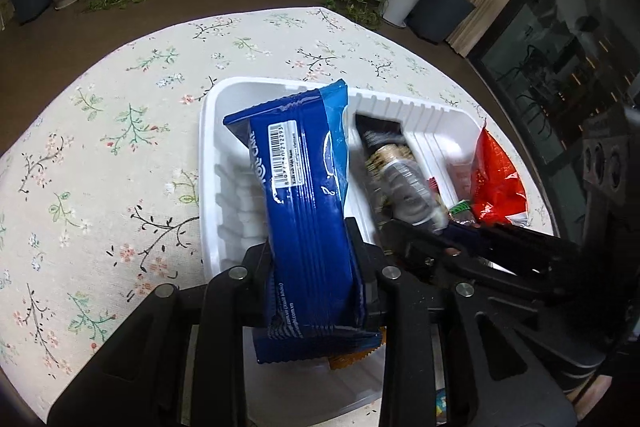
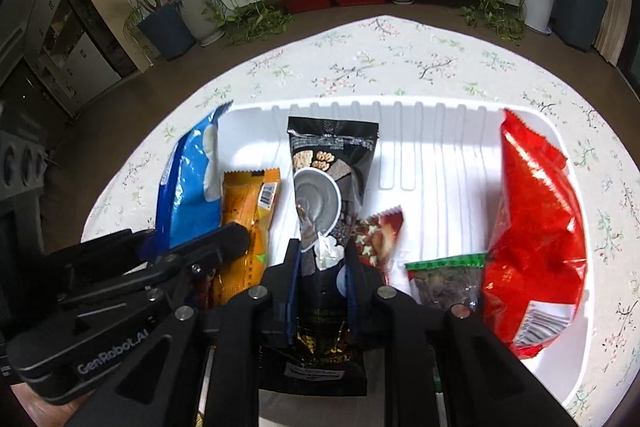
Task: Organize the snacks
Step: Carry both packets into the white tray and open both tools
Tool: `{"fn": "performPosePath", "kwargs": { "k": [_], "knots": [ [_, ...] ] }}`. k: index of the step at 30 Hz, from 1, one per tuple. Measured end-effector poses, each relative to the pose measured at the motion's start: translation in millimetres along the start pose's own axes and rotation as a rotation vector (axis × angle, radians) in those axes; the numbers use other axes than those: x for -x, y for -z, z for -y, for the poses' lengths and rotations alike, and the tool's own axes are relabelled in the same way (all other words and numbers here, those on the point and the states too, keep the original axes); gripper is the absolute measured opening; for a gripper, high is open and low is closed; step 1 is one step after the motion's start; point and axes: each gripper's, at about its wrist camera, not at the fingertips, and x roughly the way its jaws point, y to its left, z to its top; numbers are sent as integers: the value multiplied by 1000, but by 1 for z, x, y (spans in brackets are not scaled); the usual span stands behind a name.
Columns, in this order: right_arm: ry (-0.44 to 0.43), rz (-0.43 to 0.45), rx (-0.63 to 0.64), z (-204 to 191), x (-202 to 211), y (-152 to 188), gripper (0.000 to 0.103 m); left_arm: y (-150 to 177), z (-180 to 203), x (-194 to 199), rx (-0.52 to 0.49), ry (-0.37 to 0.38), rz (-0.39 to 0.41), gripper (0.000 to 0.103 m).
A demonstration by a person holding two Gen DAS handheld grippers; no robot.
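Note:
A white ribbed tray (image 1: 209, 163) (image 2: 440, 109) sits on the floral tablecloth. My left gripper (image 1: 310, 239) is shut on a blue snack packet (image 1: 308, 183) (image 2: 192, 183), held lengthwise over the tray's left end. My right gripper (image 2: 323, 251) is shut on a black packet with a bowl picture (image 2: 326, 183) (image 1: 390, 163), which points into the tray's middle. In the right wrist view, an orange packet (image 2: 248, 211) lies between the two. At the tray's right end stands a red bag (image 2: 532, 227) (image 1: 494, 183).
A small red-brown packet (image 2: 380, 235) and a green-topped clear packet (image 2: 444, 279) lie in the tray near my right gripper. The left gripper's fingers (image 2: 224, 243) crowd the tray's left side. The tablecloth (image 1: 120, 147) spreads left of the tray. Potted plants and a low white shelf stand beyond the table.

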Motion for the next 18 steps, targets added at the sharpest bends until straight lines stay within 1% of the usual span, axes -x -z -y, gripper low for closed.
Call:
{"fn": "performPosePath", "kwargs": {
  "k": [7,10,14,17,18],
  "knots": [
    [10,4,4,-1,-1,0,24,-1,2,2,-3,-9,-1,29],
    [17,6,5,-1,1,0,27,-1,1,2,-2,-11,2,32],
    [23,24,-3,4,10,2,30,3,4,10,0,-4,10,40],
    [30,42,-3,7,20,2,32,4,6,15,-10,-6,21,49],
    [32,49,-1,8,23,3,33,4,7,17,-9,-6,25,54]
  ]
}}
